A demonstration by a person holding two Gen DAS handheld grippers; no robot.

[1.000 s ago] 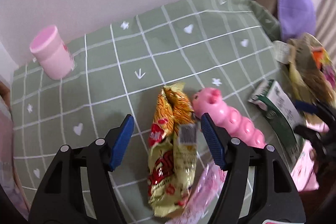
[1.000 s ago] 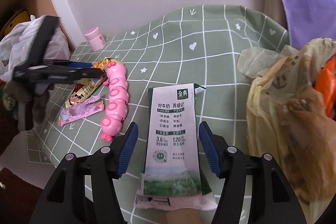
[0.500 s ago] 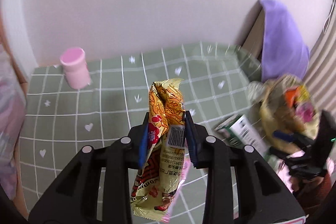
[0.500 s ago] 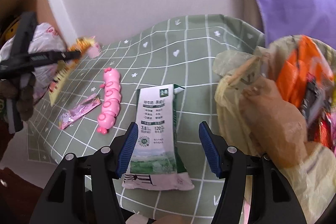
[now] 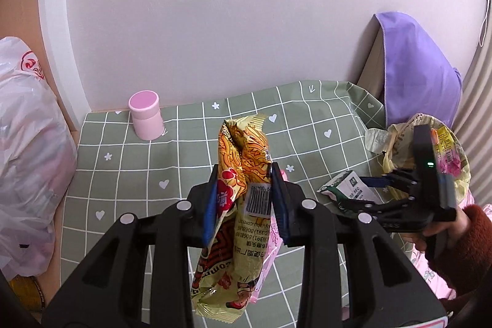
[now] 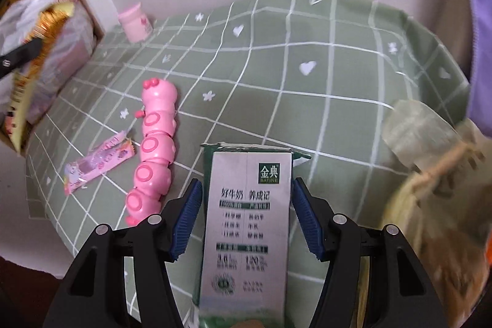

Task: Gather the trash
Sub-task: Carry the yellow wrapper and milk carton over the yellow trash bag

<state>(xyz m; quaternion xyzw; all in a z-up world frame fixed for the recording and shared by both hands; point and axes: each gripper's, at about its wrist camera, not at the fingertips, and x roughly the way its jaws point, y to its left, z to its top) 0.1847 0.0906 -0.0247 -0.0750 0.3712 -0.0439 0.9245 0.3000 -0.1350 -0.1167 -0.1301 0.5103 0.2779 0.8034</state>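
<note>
My left gripper (image 5: 244, 202) is shut on a yellow and orange noodle snack wrapper (image 5: 236, 205) and holds it in the air above the green checked tablecloth (image 5: 184, 162). My right gripper (image 6: 247, 217) is open around a flattened milk carton (image 6: 247, 223) lying on the cloth; its pads (image 6: 187, 220) stand close to the carton's sides, apart from them. The carton (image 5: 347, 189) and the right gripper also show at the right of the left wrist view. A yellowish trash bag (image 5: 430, 156) with wrappers in it stands at the right table edge, blurred in the right wrist view (image 6: 430, 205).
A pink caterpillar toy (image 6: 153, 143) and a pink candy wrapper (image 6: 98, 165) lie left of the carton. A pink cup (image 5: 144, 119) stands at the back by the wall. A white plastic bag (image 5: 27, 159) sits left of the table. A purple cloth (image 5: 415, 66) hangs at the back right.
My left gripper closed on the noodle wrapper and lifted it off the cloth. My right gripper swung toward the bag and back, and its pads have come closer to the carton.
</note>
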